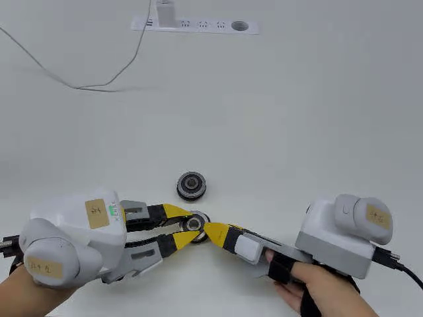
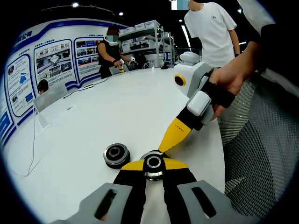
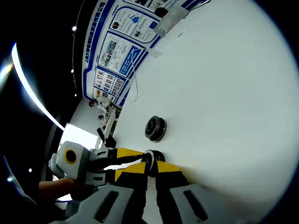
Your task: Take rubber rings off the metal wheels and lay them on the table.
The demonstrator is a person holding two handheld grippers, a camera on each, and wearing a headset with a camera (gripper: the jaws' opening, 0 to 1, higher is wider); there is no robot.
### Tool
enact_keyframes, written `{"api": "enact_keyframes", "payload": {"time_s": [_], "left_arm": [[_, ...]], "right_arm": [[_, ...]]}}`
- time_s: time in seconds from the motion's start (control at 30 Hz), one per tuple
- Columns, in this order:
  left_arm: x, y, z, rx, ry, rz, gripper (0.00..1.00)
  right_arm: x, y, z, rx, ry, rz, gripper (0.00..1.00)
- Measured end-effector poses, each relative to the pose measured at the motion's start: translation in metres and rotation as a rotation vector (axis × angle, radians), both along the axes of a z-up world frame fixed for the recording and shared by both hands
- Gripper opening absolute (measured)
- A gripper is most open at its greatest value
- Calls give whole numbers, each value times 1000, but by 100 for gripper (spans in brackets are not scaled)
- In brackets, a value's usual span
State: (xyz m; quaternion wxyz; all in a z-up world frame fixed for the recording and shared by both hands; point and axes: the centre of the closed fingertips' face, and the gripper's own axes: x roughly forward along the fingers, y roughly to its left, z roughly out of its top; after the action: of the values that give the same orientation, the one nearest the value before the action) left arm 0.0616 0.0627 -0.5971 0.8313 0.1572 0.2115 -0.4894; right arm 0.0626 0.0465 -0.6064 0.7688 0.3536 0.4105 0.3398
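At near edge of the white tabletop [image 1: 297, 132], left gripper [image 1: 190, 224] sits low, its yellow-tipped fingers [image 2: 133, 166] clamped on a small round metal wheel [image 2: 154, 164], one finger each side; can't tell if the wheel rests on the surface or is just off it. The right gripper [image 1: 213, 231] comes in from the opp. side, its fingers [image 2: 174, 135] together to a point, tip touching that wheel's rim. Can't tell if they nip any rubber. A second black-ringed metal wheel [image 1: 192, 185] lies flat just beyond, apart from both grippers, rubber still on. White power strip [image 1: 195, 25] w/ grey cable [image 1: 99, 84] at far edge.
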Motion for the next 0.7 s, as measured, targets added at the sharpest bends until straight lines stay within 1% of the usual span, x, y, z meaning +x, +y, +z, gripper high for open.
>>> {"api": "enact_keyframes", "payload": {"time_s": [0.17, 0.37, 0.6, 0.7], "left_arm": [[0, 1, -1, 0, 0, 0, 12], [1, 1, -2, -1, -1, 0, 12], [1, 2, -2, 0, -4, -1, 12], [1, 2, -2, 2, -5, -1, 12]], "right_arm": [[1, -1, -3, -21, -3, 3, 4], [1, 0, -2, -43, -5, 12, 3], [2, 0, -2, -68, 19, 7, 2], [1, 0, -2, -75, 43, 1, 1]]}}
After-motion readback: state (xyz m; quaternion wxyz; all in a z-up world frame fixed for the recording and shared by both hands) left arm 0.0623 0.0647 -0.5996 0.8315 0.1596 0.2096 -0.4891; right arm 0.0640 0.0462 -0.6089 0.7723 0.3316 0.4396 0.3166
